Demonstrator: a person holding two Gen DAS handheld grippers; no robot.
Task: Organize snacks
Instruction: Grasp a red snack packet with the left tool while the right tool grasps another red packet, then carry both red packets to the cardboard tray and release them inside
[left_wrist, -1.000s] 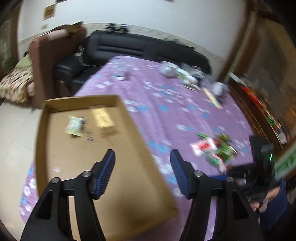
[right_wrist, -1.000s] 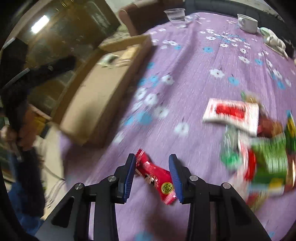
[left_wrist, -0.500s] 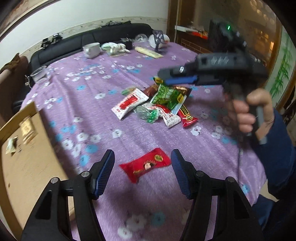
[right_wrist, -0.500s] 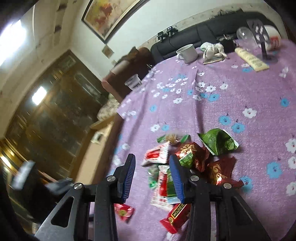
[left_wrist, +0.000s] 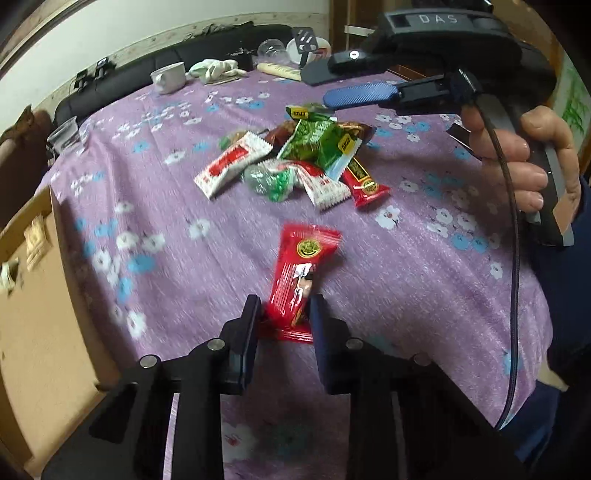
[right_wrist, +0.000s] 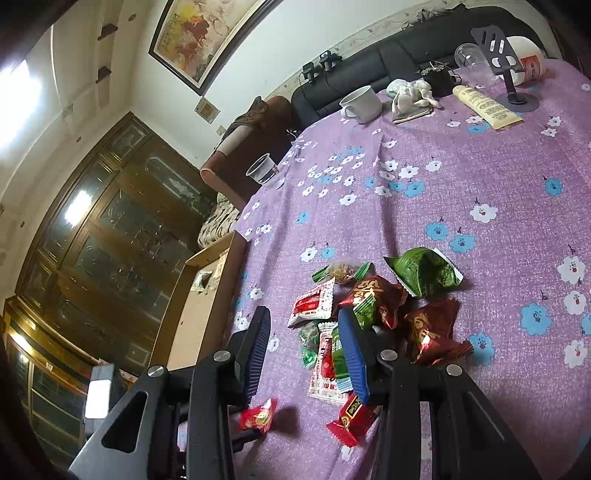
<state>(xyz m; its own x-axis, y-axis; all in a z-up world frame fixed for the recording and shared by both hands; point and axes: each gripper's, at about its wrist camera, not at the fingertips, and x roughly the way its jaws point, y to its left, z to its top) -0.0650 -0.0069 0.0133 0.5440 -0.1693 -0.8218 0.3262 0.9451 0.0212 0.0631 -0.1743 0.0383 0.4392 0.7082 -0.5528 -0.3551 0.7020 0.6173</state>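
Observation:
My left gripper (left_wrist: 282, 314) is shut on the near end of a red snack packet (left_wrist: 301, 273), which lies on the purple flowered tablecloth (left_wrist: 424, 266). The packet also shows in the right wrist view (right_wrist: 258, 415). A pile of red, green and white snack packets (left_wrist: 299, 162) lies further back. My right gripper (right_wrist: 304, 350) is open and empty, held above the near left edge of the pile (right_wrist: 369, 314). It also shows in the left wrist view (left_wrist: 358, 94). A cardboard box (left_wrist: 33, 314) sits at the left with two small packets inside.
At the table's far end stand a white mug (right_wrist: 360, 103), a crumpled cloth (right_wrist: 410, 96), a cream tube (right_wrist: 485, 107), a phone stand (right_wrist: 506, 70) and a clear plastic cup (right_wrist: 264, 171). A black sofa (right_wrist: 388, 55) and dark cabinets (right_wrist: 92, 258) stand beyond.
My left gripper swung from above the box to the table, moved onto the red packet and closed on it. My right gripper left that packet and rose above the pile.

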